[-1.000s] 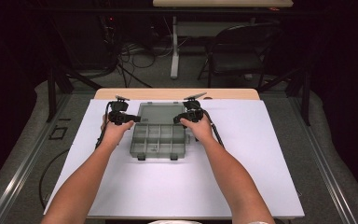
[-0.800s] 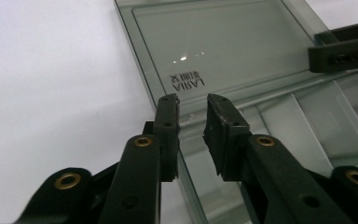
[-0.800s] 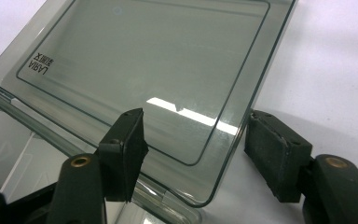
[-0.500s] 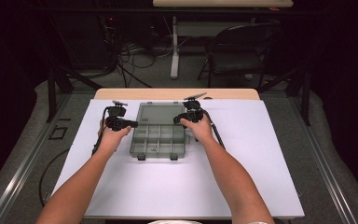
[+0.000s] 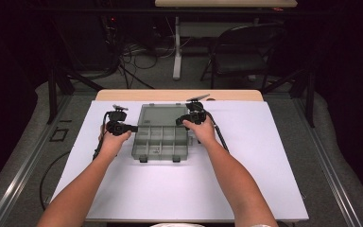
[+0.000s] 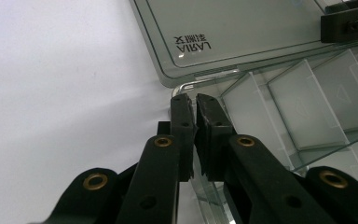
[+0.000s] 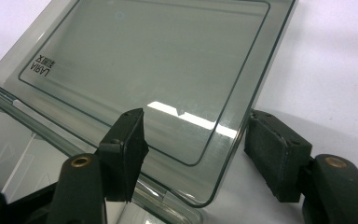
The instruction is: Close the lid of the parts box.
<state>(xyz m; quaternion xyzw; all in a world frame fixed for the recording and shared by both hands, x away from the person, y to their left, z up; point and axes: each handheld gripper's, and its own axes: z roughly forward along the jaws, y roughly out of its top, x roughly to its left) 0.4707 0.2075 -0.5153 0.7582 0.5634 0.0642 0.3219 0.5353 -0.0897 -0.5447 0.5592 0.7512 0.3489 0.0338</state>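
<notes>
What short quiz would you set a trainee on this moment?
1. True or false: the organiser box has its lid shut.
2. Which gripper has its jaws wide apart: A, the left gripper, or B, the right gripper?
3. What stands between the left gripper's jaws?
Key:
1. False. The lid lies open, flat behind the box.
2. B. Its jaws straddle the lid's corner without pressing on it.
3. The box's clear side wall. Those jaws have just been closing on it.
</notes>
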